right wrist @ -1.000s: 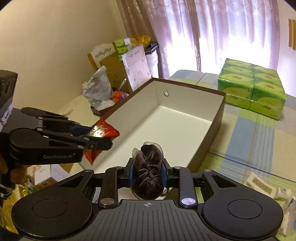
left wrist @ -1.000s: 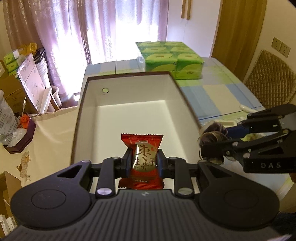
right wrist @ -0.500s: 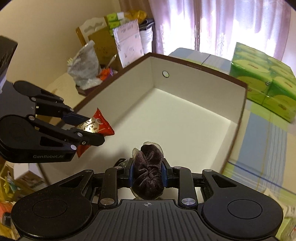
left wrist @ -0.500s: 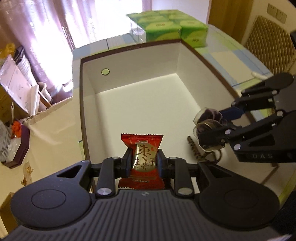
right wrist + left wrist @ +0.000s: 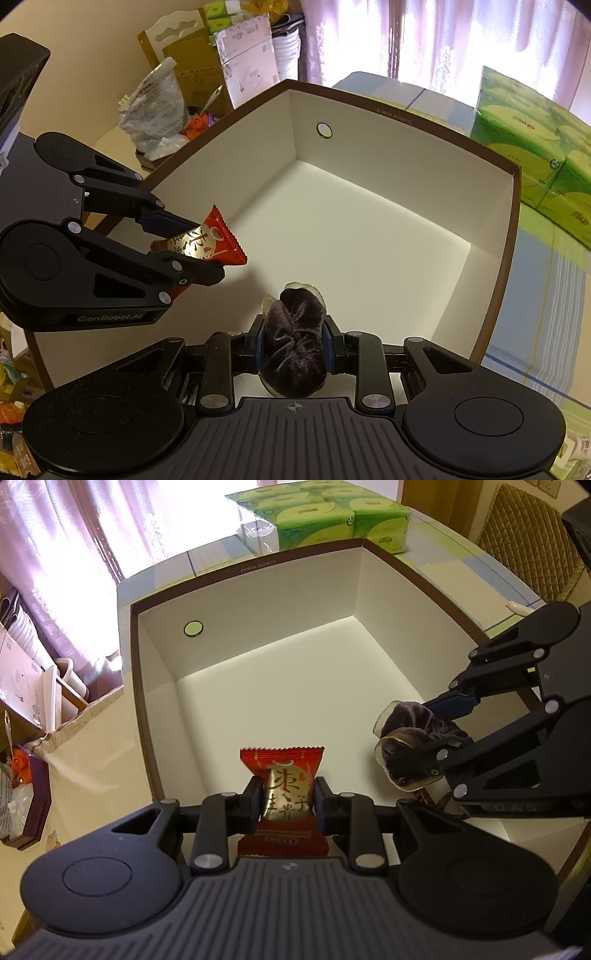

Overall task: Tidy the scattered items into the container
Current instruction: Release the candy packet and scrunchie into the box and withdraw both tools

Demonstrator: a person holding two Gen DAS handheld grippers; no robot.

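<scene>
A large brown box [image 5: 258, 566] with a white inside [image 5: 369, 236] lies open below both grippers and holds nothing I can see. My left gripper [image 5: 288, 799] is shut on a red snack packet [image 5: 284, 771] with gold lettering, held over the box's near end. From the right wrist view that left gripper [image 5: 195, 245] and the packet [image 5: 214, 242] hang at the left. My right gripper [image 5: 293, 345] is shut on a dark brown velvet scrunchie [image 5: 295, 332], also above the box floor. In the left wrist view the right gripper [image 5: 421, 734] holds the scrunchie [image 5: 410, 720] at the right.
Green tissue packs [image 5: 321, 517] [image 5: 535, 147] stand on the checked tablecloth [image 5: 554, 280] beyond the box. A woven chair back [image 5: 532, 542] is at the far right. Cartons, a plastic bag [image 5: 155, 107] and clutter sit left of the table, before pink curtains.
Both grippers have moved forward and down over the box, from its near edge to above its floor. Each has kept its hold on its item.
</scene>
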